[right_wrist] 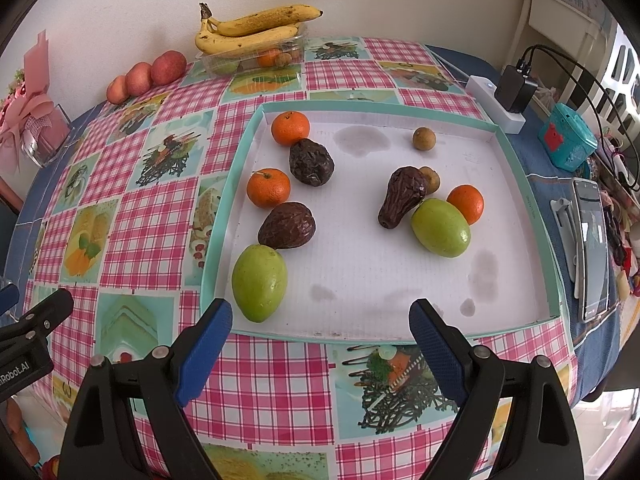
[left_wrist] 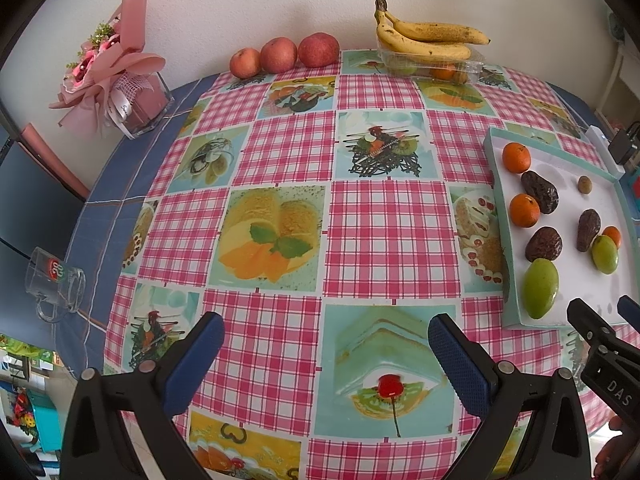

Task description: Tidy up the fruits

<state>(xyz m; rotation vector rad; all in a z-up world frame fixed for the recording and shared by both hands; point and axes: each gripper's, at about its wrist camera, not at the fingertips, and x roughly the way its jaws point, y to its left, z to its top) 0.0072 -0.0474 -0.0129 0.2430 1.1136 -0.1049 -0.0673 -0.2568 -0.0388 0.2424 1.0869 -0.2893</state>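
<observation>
Fruit sits loose in the white tray [right_wrist: 520, 184], and we hold both tools above the tablecloth [left_wrist: 384, 232] with nothing gripped. Left gripper [left_wrist: 324, 348] has its jaws spread wide over bare cloth; right gripper [right_wrist: 320, 332] is likewise spread, at the tray's 6 o'clock rim.

Inside the tray from the right view: near green fruit [right_wrist: 259, 277] at 7 o'clock, touching a dark wrinkled fruit [right_wrist: 286, 225]; oranges [right_wrist: 268, 188] at 9 to 11 o'clock; a second cluster right of centre where a green fruit [right_wrist: 441, 227], an orange [right_wrist: 465, 204] and a dark pear-shaped fruit [right_wrist: 403, 196] press together.

Bananas [right_wrist: 252, 32] rest on a clear box [right_wrist: 256, 58] at 12 o'clock, apples [right_wrist: 168, 67] at 11.

Risks, we judge: round fruit rolls if nudged; packed clusters mean a jaw bumps a neighbour; soft dark fruit may squash; tray rim may catch a low approach.
</observation>
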